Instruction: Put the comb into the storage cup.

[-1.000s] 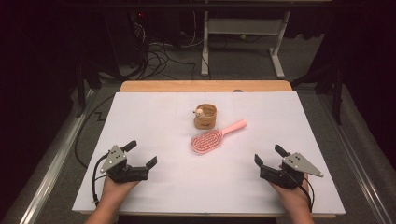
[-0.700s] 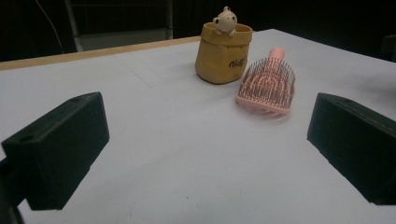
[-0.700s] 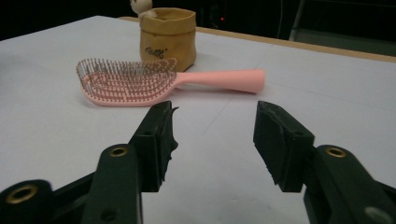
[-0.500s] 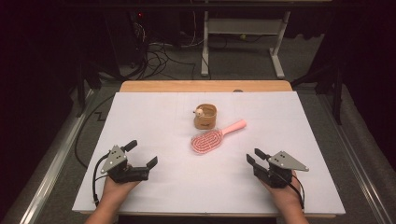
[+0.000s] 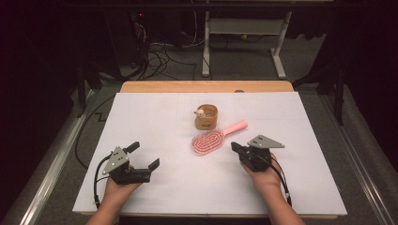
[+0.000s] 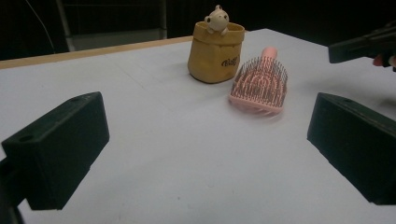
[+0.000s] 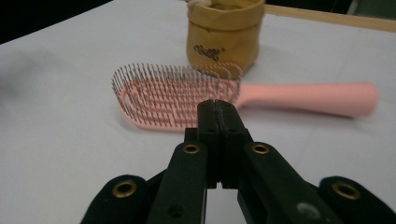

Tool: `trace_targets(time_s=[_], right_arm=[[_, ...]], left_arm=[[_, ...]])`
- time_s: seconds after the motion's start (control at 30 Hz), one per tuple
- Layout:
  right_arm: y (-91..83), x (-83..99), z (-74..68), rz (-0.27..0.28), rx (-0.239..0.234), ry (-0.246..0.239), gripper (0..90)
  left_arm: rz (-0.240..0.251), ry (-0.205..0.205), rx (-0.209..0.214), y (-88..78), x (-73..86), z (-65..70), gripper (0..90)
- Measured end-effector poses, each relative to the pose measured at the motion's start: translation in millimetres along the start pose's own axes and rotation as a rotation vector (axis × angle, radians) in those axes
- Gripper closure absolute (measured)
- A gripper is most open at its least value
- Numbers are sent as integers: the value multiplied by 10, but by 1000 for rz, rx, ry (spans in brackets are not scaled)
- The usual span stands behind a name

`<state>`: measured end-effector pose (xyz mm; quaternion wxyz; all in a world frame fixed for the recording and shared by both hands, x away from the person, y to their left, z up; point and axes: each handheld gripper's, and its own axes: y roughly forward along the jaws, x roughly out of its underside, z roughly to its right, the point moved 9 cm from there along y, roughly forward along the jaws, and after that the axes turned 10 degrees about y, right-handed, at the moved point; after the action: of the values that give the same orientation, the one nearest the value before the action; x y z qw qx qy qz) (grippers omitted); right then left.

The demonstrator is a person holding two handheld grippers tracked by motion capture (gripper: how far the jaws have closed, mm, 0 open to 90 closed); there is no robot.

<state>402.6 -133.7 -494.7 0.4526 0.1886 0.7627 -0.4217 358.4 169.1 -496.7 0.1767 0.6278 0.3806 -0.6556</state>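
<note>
My right gripper nearest pink hairbrush, jaws just closed together on nothing. Brush lies mid-table, just ahead-left of tips, long axis slanting toward far right, handle away. Left gripper wide open, empty, well apart.

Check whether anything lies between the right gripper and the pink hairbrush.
Nothing visible stands in the way. The right gripper, jaws shut with nothing between them, points at the pink hairbrush across bare white table cover. The tan fabric pouch sits behind the brush, not in front of it.
</note>
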Motion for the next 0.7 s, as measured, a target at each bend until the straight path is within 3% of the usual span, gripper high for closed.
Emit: trace_targets(time_s=[0.07, 0.2, 0.3, 0.37, 0.4, 0.5, 0.7], right_arm=[[60, -36, -37, -5, -4, -9, 900], [393, -171, -242, -46, -4, -68, 900], [544, -213, -302, -64, 1, -97, 900], [768, -257, -367, -91, 2, -98, 900], [768, -257, -367, -91, 2, -98, 900], [1030, -297, -437, -137, 4, -93, 900], [1250, -360, -516, -187, 28, -116, 900]], left_arm=[[1, 4, 3, 0, -1, 6, 0], [7, 6, 5, -8, -8, 7, 0], [9, 1, 3, -10, -7, 4, 0], [5, 1, 4, -12, 2, 5, 0], [6, 0, 4, -11, 4, 5, 0], [5, -3, 6, -13, 10, 3, 0], [9, -12, 8, -21, 13, -9, 0]])
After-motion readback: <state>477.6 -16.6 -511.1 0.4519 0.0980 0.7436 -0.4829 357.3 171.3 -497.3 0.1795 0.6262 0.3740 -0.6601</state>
